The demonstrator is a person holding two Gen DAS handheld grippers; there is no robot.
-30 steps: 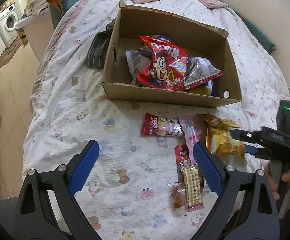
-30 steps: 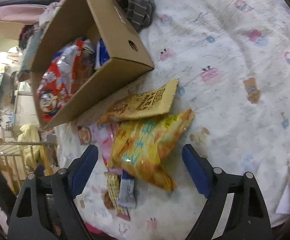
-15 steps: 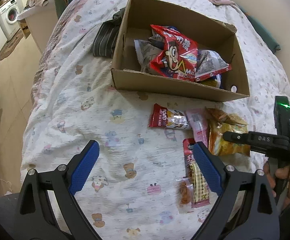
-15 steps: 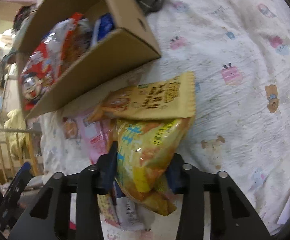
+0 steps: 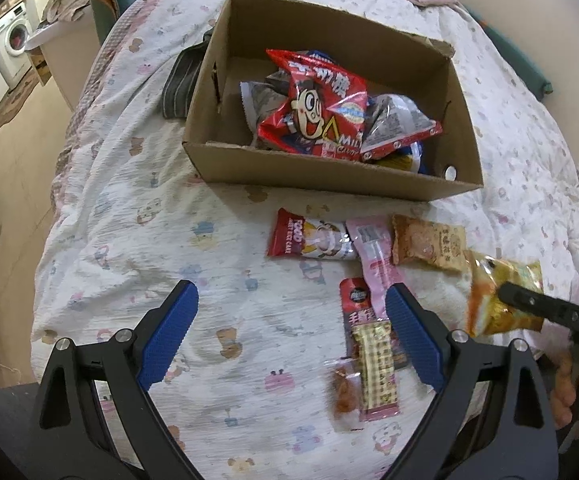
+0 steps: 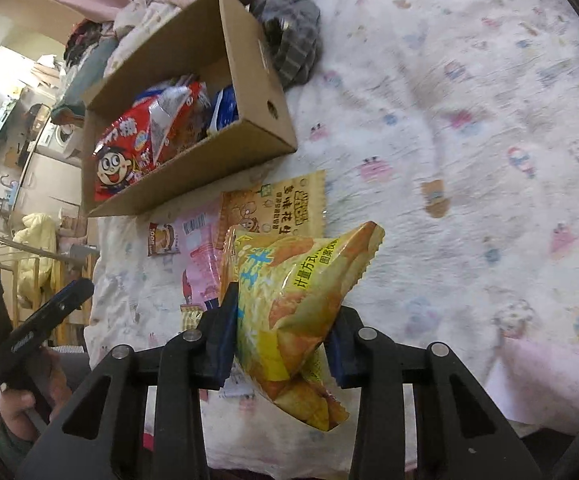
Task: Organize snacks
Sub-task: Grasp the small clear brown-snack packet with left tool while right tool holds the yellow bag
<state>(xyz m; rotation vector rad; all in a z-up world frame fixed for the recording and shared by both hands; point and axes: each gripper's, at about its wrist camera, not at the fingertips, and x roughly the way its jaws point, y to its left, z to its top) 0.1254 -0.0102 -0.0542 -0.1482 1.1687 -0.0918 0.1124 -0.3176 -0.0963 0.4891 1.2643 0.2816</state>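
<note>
My right gripper is shut on a yellow-orange chip bag, held a little above the bedspread; the left wrist view shows that bag at the far right. My left gripper hangs open over the bed with nothing between its fingers. An open cardboard box holds a red cartoon bag and other packets. In front of it lie a red rice-cake pack, a pink pack, a tan peanut pack and small packs.
A dark striped cloth lies against the box's far left side. The bed drops off on the left to a floor with a washing machine. A person's hand grips the right tool. Printed bedspread stretches right of the box.
The right gripper's jaws closed on the yellow chip bag and lifted it off the bed, uncovering the tan peanut pack. The left gripper stayed open and shifted only slightly.
</note>
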